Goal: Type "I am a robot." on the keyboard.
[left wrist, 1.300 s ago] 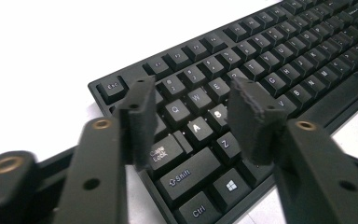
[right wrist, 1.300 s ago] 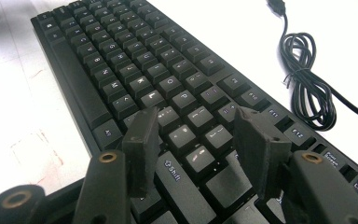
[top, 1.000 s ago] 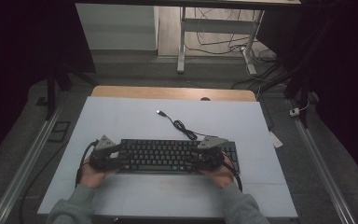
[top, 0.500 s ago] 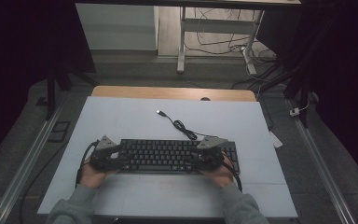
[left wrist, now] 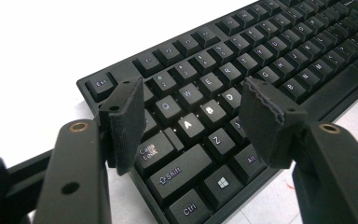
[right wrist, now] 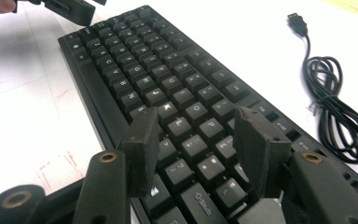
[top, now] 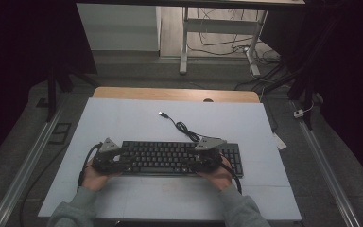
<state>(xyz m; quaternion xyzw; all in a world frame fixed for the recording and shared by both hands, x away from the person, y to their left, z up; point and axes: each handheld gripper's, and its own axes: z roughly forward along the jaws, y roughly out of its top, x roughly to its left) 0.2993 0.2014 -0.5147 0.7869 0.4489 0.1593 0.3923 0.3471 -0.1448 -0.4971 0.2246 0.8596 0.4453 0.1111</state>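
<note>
A pale table (top: 123, 118) carries everything, with a strip of bare wood showing along its far edge. The black keyboard (top: 179, 158) lies flat on the near half of the table, its long side running left to right, closer to the person than to the far edge. From its far side a black cable (top: 185, 128) runs out over the table, bunched into a loose coil just beyond the keyboard and ending in a USB plug (top: 162, 114) that lies by itself farther out. The person's forearms come in from the near edge, one hand at each end of the keyboard. The left tongs (left wrist: 191, 116) hover over the left end, above the A, S and Z keys, with their padded jaws standing well apart and having just been opening a little further; nothing is gripped between them, only the keys below. The right tongs (right wrist: 193, 140) hang over the right part of the letter block, around the L, O and P keys, jaws likewise apart and pressing on nothing. In the right gripper view the coil lies on the table just beside the keyboard.
</note>
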